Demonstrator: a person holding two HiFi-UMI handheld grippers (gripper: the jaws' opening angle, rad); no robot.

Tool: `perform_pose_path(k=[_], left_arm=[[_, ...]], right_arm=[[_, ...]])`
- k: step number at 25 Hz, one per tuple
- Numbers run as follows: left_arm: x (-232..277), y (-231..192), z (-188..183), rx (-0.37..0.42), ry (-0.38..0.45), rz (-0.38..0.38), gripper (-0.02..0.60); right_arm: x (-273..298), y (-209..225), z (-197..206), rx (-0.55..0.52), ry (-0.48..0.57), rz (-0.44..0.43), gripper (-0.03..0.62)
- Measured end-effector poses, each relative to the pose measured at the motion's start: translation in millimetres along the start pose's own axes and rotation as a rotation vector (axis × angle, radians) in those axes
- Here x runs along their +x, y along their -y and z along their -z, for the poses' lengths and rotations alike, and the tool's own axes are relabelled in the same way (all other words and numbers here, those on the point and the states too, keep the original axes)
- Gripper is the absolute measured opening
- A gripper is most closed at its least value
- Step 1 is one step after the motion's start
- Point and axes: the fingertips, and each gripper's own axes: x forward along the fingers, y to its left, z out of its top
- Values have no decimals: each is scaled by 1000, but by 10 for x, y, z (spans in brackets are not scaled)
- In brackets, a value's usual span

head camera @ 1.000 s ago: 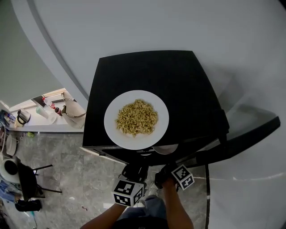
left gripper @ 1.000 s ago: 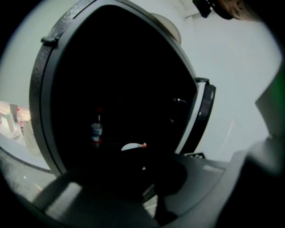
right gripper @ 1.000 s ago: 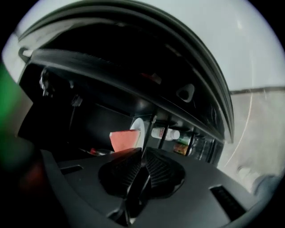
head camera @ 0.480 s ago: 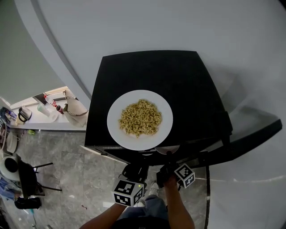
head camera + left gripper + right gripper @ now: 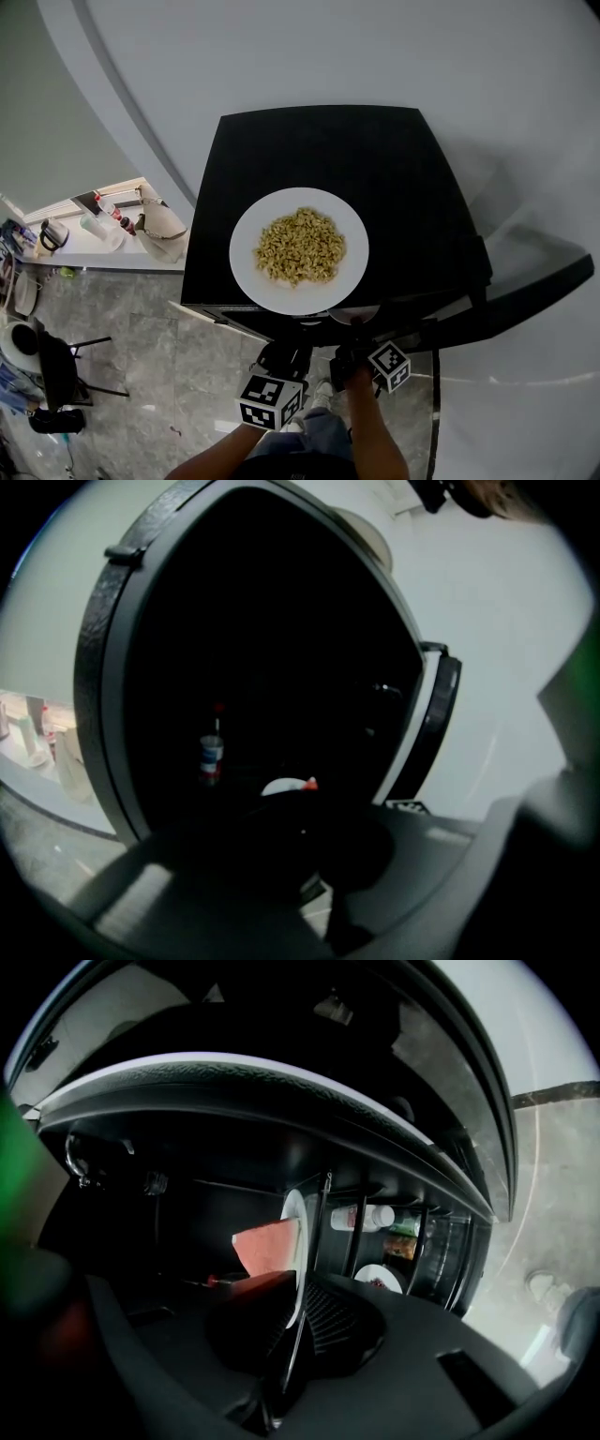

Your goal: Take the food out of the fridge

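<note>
Overhead, fridge: a low black fridge (image 5: 412, 187) fills the middle of the head view, with its door (image 5: 525, 291) swung open toward 4 o'clock.
Fridge top: a white pasta plate (image 5: 246, 272) lies flat on it, heaped with pale pasta (image 5: 300, 246).
Head view, grippers: both sit at 6 o'clock against the fridge's open front, the left gripper (image 5: 289, 349) just beside the right gripper (image 5: 349, 352).
Head view, small plate: a pale rim of the small plate (image 5: 352, 314) peeps out under the fridge's front edge, at 12 o'clock from the right gripper.
Left gripper view, tongs: the left gripper (image 5: 314, 855) shows dark jaws drawn narrow, close together, with nothing seen between them.
Left gripper view, ahead: the black fridge front, with an upright bottle (image 5: 212, 752) low at 7 o'clock. I cannot tell whether it stands inside or is a reflection.
Right gripper view, tongs: the right gripper (image 5: 291, 1321) has just been closing, and its jaws pinch the thin rim of the small plate (image 5: 292, 1213).
Right gripper view, food: a pink slice (image 5: 267, 1244) lies on that plate, under the fridge's top edge, at the mouth of the fridge.
Right gripper view, behind: at 3 o'clock from the plate, deeper in, a lying bottle (image 5: 366, 1215) and another dish (image 5: 380, 1279).
</note>
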Motion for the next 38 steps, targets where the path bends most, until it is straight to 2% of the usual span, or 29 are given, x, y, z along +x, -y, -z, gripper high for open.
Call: perform_pose_path(k=[4, 8, 21, 24, 29, 38], left_arm=[[-3, 20, 13, -3, -1, 6, -3], [-14, 46, 24, -2, 0, 11, -3], [-134, 220, -50, 10, 40, 31, -3], [-221, 332, -71, 14, 51, 49, -3], [-392, 445, -124, 34, 84, 60, -3], [-808, 624, -325, 39, 157, 65, -3]], right_arm=[[-65, 8, 13, 38, 6, -22, 20], [-136, 3, 10, 71, 15, -80, 11], [-718, -159, 22, 47, -22, -150, 11], [-876, -247, 48, 55, -24, -193, 9], [-1166, -491, 88, 62, -24, -268, 11], [-2159, -1231, 187, 50, -24, -342, 11]])
